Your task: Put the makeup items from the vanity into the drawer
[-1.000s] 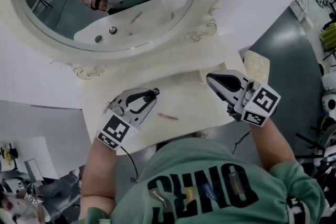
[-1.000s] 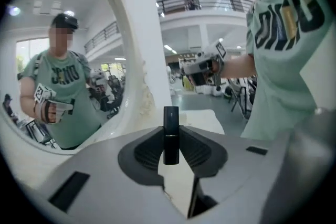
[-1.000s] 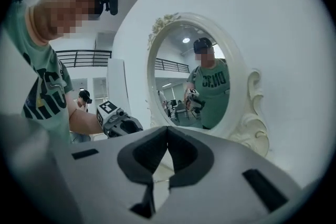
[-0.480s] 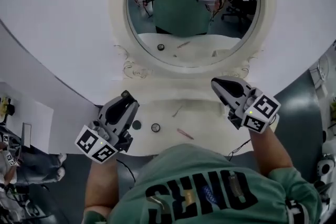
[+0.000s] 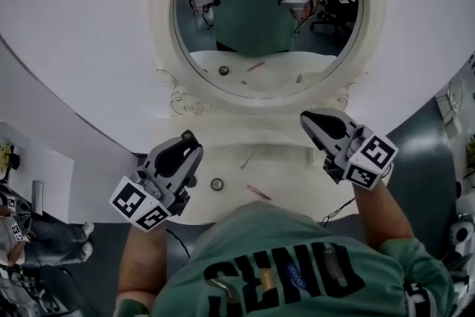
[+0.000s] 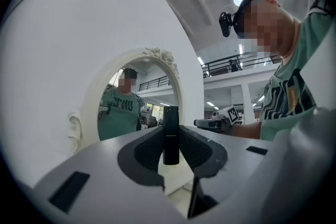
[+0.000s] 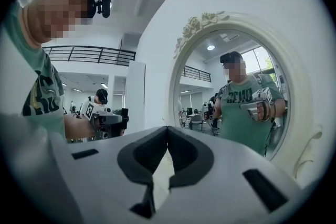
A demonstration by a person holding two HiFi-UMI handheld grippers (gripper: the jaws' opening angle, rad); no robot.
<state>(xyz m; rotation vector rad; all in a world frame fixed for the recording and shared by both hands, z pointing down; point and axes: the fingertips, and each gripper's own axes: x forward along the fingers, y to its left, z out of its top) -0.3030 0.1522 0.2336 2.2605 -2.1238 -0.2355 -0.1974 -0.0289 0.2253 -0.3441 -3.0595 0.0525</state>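
My left gripper [image 5: 191, 147] hangs over the left end of the white vanity top [image 5: 297, 173], shut on a slim black makeup tube [image 6: 170, 134] that stands upright between its pads. On the top lie a small round pot [image 5: 217, 183], a pink pencil [image 5: 258, 192] and a thin pale stick [image 5: 247, 159]. Over the right end my right gripper [image 5: 306, 118] is held with its jaws shut and nothing between them [image 7: 167, 131]. No drawer shows in any view.
An oval mirror [image 5: 260, 11] in an ornate white frame stands at the back of the vanity against a white wall and reflects the person and both grippers. The person's green shirt [image 5: 282, 263] covers the front edge. Dark floor lies on both sides.
The head view has swung from a tilted look to face the mirror squarely. My left gripper keeps the black tube and has drifted slightly right, covering a dark round thing seen half a second ago.
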